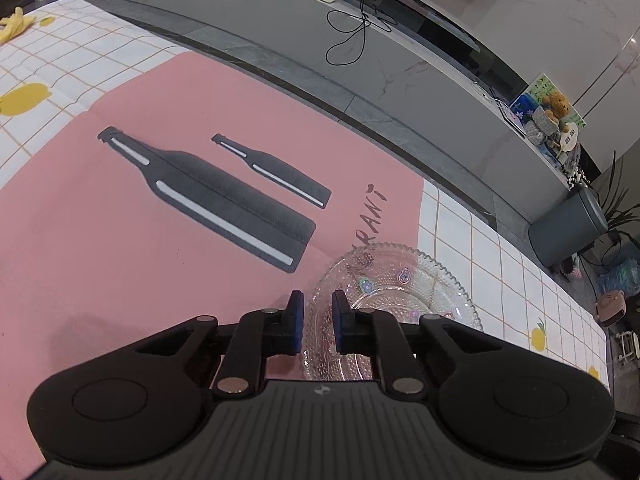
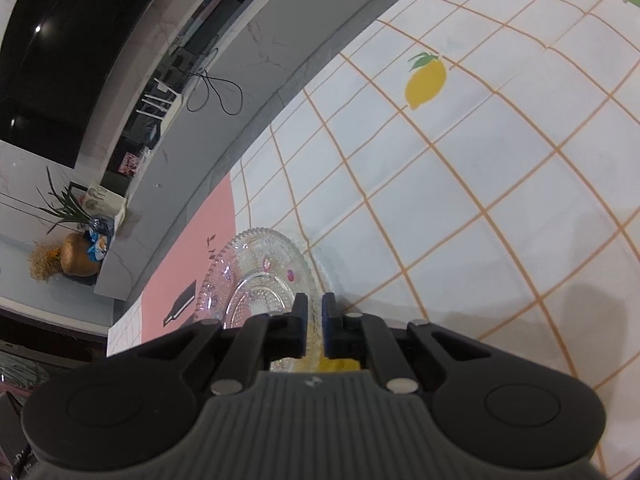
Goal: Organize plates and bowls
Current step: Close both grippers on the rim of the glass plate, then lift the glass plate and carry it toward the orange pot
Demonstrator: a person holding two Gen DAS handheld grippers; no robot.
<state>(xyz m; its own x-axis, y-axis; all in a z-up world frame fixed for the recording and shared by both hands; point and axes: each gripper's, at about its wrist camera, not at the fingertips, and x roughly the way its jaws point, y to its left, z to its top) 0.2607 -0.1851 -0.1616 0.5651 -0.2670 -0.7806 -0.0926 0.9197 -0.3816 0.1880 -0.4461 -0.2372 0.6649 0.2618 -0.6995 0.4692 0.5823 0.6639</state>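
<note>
A clear patterned glass plate with small coloured flower marks rests on the tablecloth, half on the pink mat. My left gripper straddles the plate's left rim with its blue pads a narrow gap apart. In the right wrist view the same plate lies ahead, and my right gripper has its jaws nearly closed around the plate's right rim. Whether either pair of pads presses on the glass I cannot tell.
A pink mat printed with two black bottles covers the table's middle. White checked cloth with lemons spreads to the right. The table's far edge borders a grey TV cabinet. Yellow objects lie far left.
</note>
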